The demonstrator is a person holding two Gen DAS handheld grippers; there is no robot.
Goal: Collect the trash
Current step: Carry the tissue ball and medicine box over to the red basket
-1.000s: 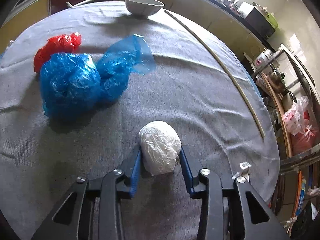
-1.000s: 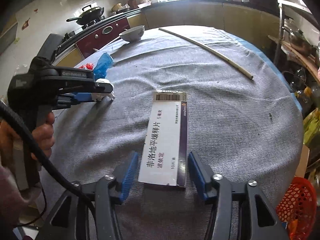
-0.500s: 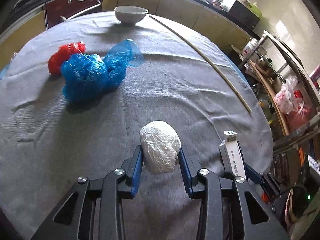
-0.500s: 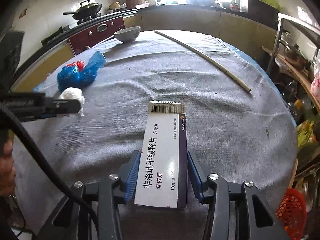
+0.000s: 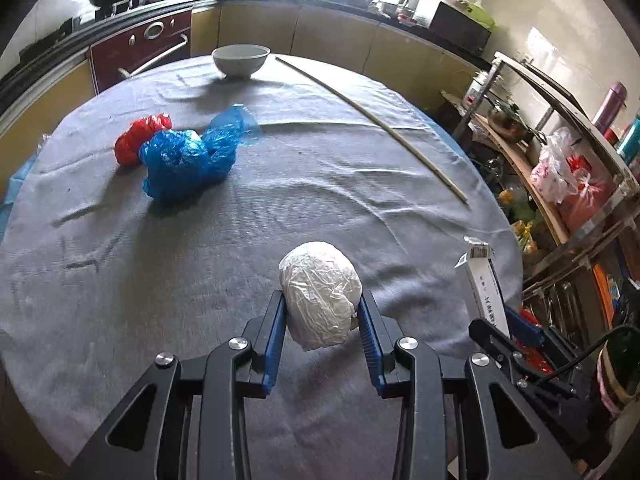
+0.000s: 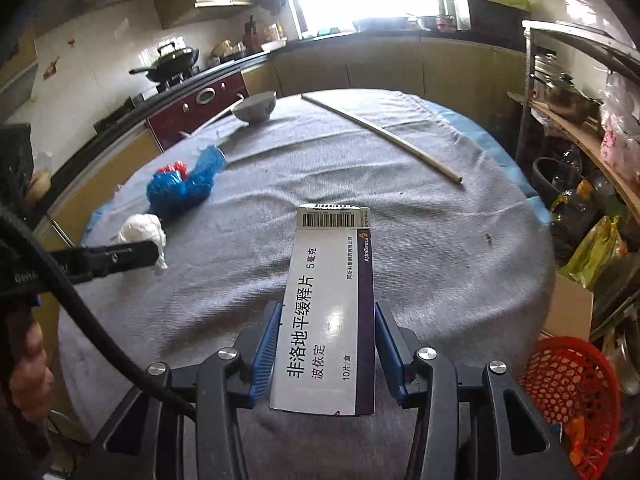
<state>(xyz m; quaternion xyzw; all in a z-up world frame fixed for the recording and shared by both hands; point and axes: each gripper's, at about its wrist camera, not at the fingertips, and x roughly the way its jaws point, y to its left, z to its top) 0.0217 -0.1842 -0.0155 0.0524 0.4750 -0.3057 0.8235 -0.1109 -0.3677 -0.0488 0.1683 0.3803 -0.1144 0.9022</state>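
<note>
The left gripper (image 5: 322,316) clamps a white crumpled wad (image 5: 320,294) above the grey tablecloth (image 5: 280,200); the right gripper (image 6: 326,344) pinches a white medicine box (image 6: 330,312) by its sides. Farther off lie blue bags (image 5: 188,160) touching a red bag (image 5: 138,140), then a bowl (image 5: 240,60).

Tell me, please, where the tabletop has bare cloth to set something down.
Free: the wide grey cloth between the blue bags and the long stick, and the near left patch. Crowded: far left, where blue bags and red bag cluster, and by the bowl.
</note>
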